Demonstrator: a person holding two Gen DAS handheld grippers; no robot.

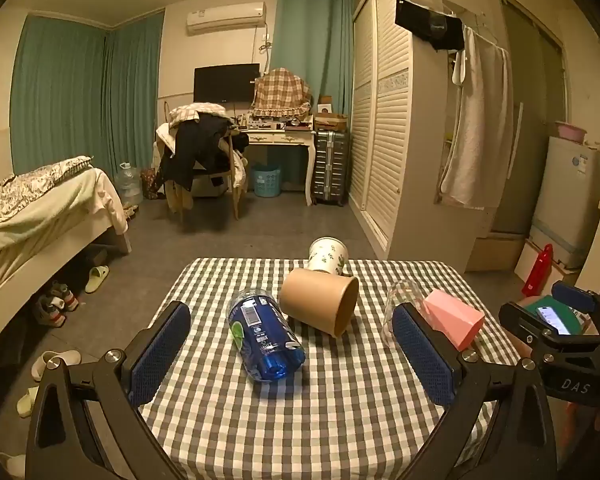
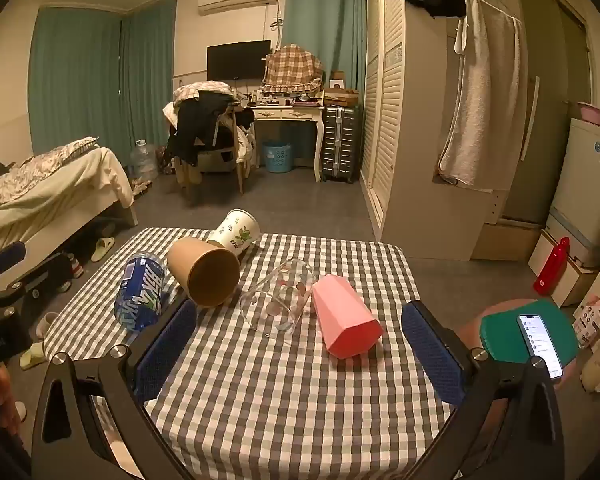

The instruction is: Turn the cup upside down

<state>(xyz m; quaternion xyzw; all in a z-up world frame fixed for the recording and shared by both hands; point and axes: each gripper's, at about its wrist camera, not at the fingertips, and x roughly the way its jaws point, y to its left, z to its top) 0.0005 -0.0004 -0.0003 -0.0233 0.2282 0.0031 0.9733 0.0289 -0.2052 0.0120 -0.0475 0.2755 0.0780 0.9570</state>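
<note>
My left gripper [image 1: 292,360] and my right gripper [image 2: 300,350] both hover above the near edge of the checked table [image 2: 300,400], jaws wide apart, nothing between them. Five vessels lie on their sides. Pink cup [image 2: 345,322]: at 12 o'clock from my right gripper, mouth toward me. Clear glass cup [image 2: 278,300]: just beside it at 9 o'clock. Brown paper cup [image 1: 320,300]: centre. Floral paper cup [image 1: 327,256]: at the brown cup's 12 o'clock, touching it. Blue bottle [image 1: 265,338]: at the brown cup's 8 o'clock, between my left fingers in view.
</note>
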